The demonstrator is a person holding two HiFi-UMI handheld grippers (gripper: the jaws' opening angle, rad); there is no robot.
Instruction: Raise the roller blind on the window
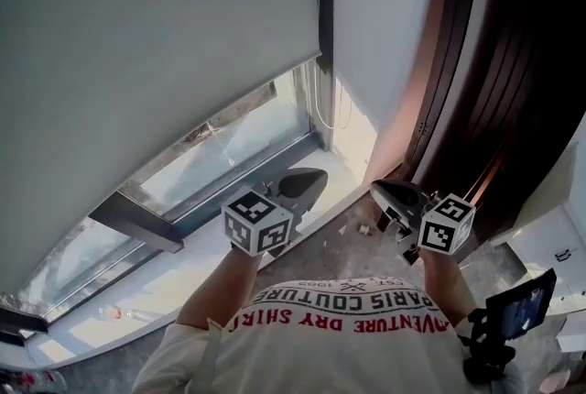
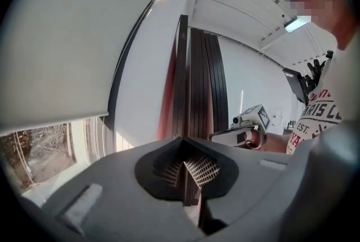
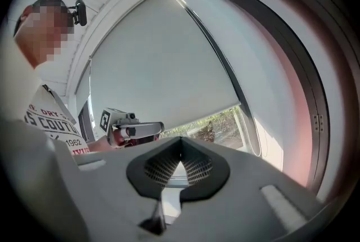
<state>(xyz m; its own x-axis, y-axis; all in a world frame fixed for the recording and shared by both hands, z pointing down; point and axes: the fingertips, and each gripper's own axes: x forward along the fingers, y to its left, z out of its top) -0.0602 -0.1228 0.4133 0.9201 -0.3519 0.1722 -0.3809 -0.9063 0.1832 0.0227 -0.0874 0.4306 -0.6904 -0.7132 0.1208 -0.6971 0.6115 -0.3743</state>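
Covering most of the window, the pale roller blind (image 1: 156, 44) hangs low, and its bottom hem leaves only a strip of bare glass (image 1: 233, 145) above the white sill (image 1: 174, 268). To its right stands a white wall (image 1: 385, 16), then a dark brown stack of upright panels (image 1: 499, 81). A thin cord loop (image 1: 320, 108) hangs at the blind's right edge, in the corner beside the wall. The left hand-held gripper (image 1: 311, 181) is over the sill below the blind, its jaws together on nothing. The right hand-held gripper (image 1: 380, 191) is near the foot of the dark panels, its jaws likewise closed and empty. Neither touches the cord or the blind. Small bits of debris (image 1: 363, 229) lie on the floor between them.
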